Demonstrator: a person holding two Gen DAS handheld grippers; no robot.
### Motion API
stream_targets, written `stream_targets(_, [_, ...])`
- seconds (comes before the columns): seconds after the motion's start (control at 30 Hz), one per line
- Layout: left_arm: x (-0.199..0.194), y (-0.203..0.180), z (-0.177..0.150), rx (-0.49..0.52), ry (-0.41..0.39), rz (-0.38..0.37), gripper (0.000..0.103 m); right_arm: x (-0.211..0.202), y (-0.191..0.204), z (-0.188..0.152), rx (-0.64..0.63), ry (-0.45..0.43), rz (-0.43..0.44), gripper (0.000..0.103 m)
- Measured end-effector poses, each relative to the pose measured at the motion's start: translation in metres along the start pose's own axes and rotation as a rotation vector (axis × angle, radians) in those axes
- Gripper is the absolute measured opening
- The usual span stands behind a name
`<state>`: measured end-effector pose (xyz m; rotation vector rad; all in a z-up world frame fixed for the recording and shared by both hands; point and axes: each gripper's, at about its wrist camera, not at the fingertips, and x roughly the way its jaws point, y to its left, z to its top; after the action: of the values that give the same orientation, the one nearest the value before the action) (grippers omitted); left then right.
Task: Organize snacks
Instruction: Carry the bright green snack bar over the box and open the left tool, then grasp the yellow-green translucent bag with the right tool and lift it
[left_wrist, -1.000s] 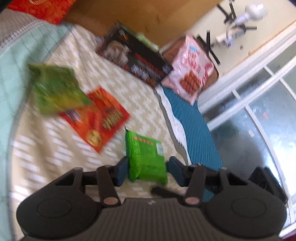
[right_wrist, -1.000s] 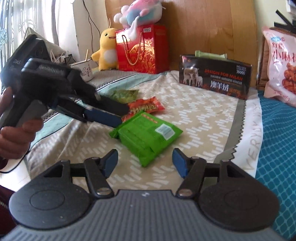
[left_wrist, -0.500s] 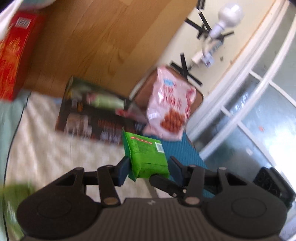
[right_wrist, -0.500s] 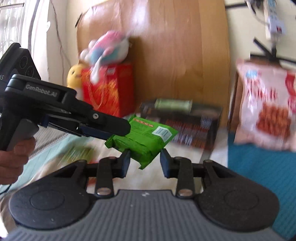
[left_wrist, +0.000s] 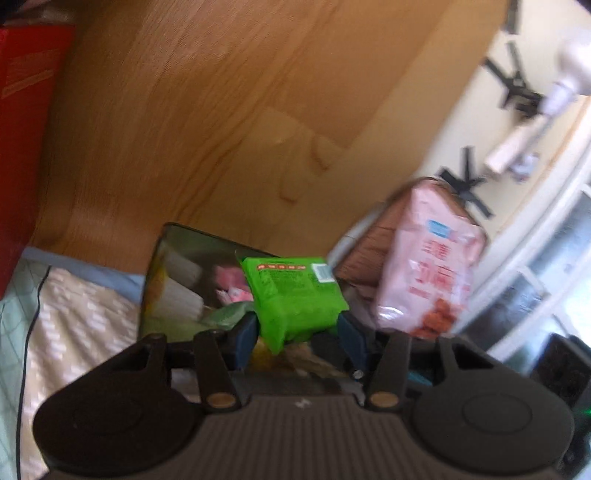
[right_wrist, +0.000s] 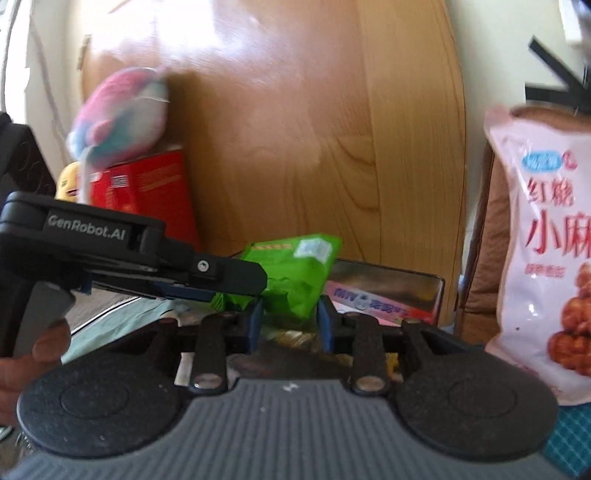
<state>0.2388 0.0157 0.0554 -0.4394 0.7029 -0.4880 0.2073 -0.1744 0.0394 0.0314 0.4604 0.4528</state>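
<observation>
Carrying: we hold the green snack pack (left_wrist: 295, 295) above the open dark box (left_wrist: 173, 280), at its near edge.
Left gripper (left_wrist: 295, 334): its jaws have just been opening a little, yet both pads pinch the pack.
Right gripper (right_wrist: 290, 317): clenched on the pack's lower corner.
Doing it well: we judge both grips should let go together, low over the box, so the pack lands flat inside.
Beside the box: a pink bag (right_wrist: 546, 240) stands to its right.

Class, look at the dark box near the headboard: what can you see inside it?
Inside the box lie a pink-and-purple packet, something white and a green item. The green pack, gripped by both tongs, covers the middle, so the rest stays hidden.
</observation>
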Motion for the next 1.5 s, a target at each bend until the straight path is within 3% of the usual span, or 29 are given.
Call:
stream_targets(0.1, [0.004,-0.001,0.008,-0.008,-0.014,0.037,0.050,0.005,-0.001,0.005,0.020,-0.035,-0.108,0.050])
stream_targets(0.33, [-0.078,0.002,-0.002,-0.003,-0.092,-0.052,0.054,-0.058,0.019,-0.015,0.056,-0.100,-0.045,0.058])
stream_targets(0.43, [-0.124,0.016,-0.029,-0.012,-0.116,-0.025,0.055,-0.071,0.039,-0.032,0.072,-0.036,0.083,0.065])
stream_targets(0.53, [-0.164,0.041,-0.064,-0.072,-0.117,0.035,0.056,-0.073,0.067,-0.051,0.049,0.076,0.229,0.065])
stream_targets(0.67, [-0.203,0.072,-0.108,-0.176,-0.094,0.101,0.056,-0.072,0.111,-0.073,-0.008,0.195,0.362,0.065])
stream_targets(0.87, [-0.211,0.086,-0.150,-0.226,-0.027,0.101,0.056,-0.069,0.165,-0.090,-0.191,0.263,0.407,0.071])
stream_targets(1.0, [-0.197,0.087,-0.156,-0.219,-0.005,0.103,0.055,-0.059,0.182,-0.094,-0.242,0.277,0.371,0.073])
stream_targets(1.1, [-0.197,0.086,-0.157,-0.222,-0.022,0.112,0.054,-0.057,0.186,-0.098,-0.224,0.270,0.349,0.063])
stream_targets(1.17, [-0.198,0.086,-0.157,-0.229,-0.028,0.116,0.050,-0.060,0.185,-0.098,-0.214,0.252,0.320,0.040])
stream_targets(1.23, [-0.199,0.086,-0.157,-0.240,-0.031,0.075,0.041,-0.064,0.176,-0.097,-0.175,0.244,0.317,0.031])
stream_targets(1.27, [-0.198,0.086,-0.156,-0.258,-0.014,0.003,0.033,-0.066,0.173,-0.097,-0.150,0.245,0.324,0.028])
stream_targets(1.3, [-0.194,0.084,-0.157,-0.275,0.003,-0.033,0.035,-0.068,0.172,-0.099,-0.130,0.246,0.330,0.027])
stream_targets(1.4, [-0.187,0.069,-0.156,-0.201,0.000,0.032,0.033,-0.078,0.177,-0.102,-0.153,0.211,0.296,0.019])
stream_targets(1.43, [-0.187,0.067,-0.156,-0.202,-0.002,0.024,0.033,-0.079,0.177,-0.102,-0.152,0.206,0.292,0.013])
stream_targets(1.5, [-0.190,0.067,-0.155,-0.212,-0.007,0.009,0.037,-0.083,0.171,-0.103,-0.112,0.195,0.300,0.012])
